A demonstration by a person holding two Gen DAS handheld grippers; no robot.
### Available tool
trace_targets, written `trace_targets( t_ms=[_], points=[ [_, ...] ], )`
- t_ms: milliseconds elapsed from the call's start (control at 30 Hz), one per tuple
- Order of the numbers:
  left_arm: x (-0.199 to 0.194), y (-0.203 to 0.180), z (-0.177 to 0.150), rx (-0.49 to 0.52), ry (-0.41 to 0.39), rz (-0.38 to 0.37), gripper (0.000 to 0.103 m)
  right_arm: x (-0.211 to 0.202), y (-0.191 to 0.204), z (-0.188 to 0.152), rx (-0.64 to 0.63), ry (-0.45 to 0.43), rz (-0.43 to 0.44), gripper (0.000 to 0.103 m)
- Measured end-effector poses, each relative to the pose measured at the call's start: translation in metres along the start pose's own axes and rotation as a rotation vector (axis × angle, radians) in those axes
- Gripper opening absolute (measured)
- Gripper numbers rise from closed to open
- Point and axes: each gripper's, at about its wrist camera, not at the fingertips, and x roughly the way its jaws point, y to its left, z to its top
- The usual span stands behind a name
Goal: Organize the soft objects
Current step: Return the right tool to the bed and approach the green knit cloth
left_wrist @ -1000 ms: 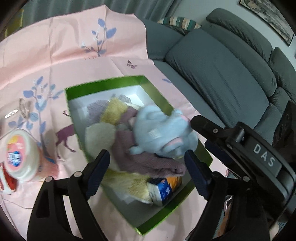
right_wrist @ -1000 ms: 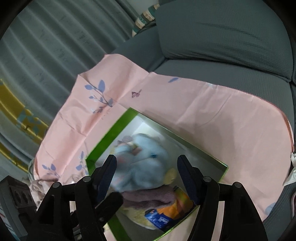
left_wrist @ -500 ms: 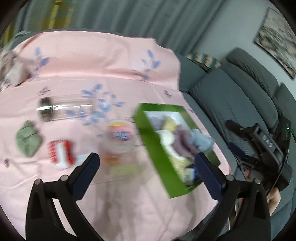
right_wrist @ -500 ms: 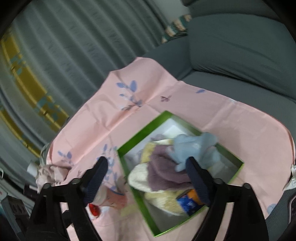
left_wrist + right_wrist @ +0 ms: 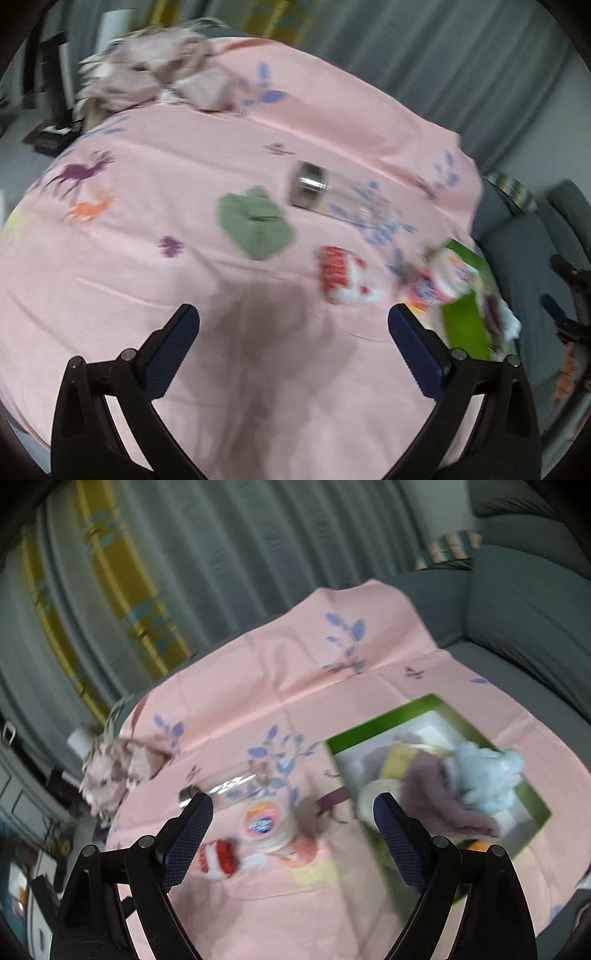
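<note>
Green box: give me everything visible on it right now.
The green box is a shallow open tray with bright green walls and rim and a pale lining, probably cardboard. It sits flat on the pink cloth, near the sofa edge. It is piled with soft things: a light blue plush on top, overhanging the rim, a mauve towel and yellow and cream pieces beneath. Neither gripper touches it. The left wrist view shows it only blurred, at the frame's right.
</note>
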Motion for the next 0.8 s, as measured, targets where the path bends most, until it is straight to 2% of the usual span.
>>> trace_targets(
  t_ms=[100, 167, 233, 333, 467, 667, 800],
  points=[
    [0.01, 0.015, 0.001, -0.023, -0.006, 0.06, 0.101, 0.015, 0.027, -0.009, -0.046, 0.048, 0.047, 0.089],
    [0.016, 0.024, 0.002, -0.037, 0.017, 0.095, 0.101, 0.031, 0.051, -0.019, -0.081, 0.103, 0.102, 0.089],
    [0.018, 0.032, 0.004, -0.048, 0.027, 0.113, 0.1, 0.048, 0.075, -0.028, -0.108, 0.168, 0.174, 0.089],
    [0.018, 0.039, 0.007, -0.061, 0.025, 0.132, 0.099, 0.077, 0.107, -0.04, -0.136, 0.266, 0.225, 0.089],
    [0.015, 0.047, 0.009, -0.085, 0.037, 0.126, 0.099, 0.122, 0.154, -0.061, -0.246, 0.372, 0.208, 0.089],
    [0.008, 0.066, 0.018, -0.107, 0.014, 0.178, 0.099, 0.182, 0.19, -0.07, -0.302, 0.469, 0.162, 0.089],
    [0.004, 0.08, 0.024, -0.179, 0.016, 0.146, 0.099, 0.216, 0.212, -0.079, -0.388, 0.501, 0.096, 0.085]
  ],
)
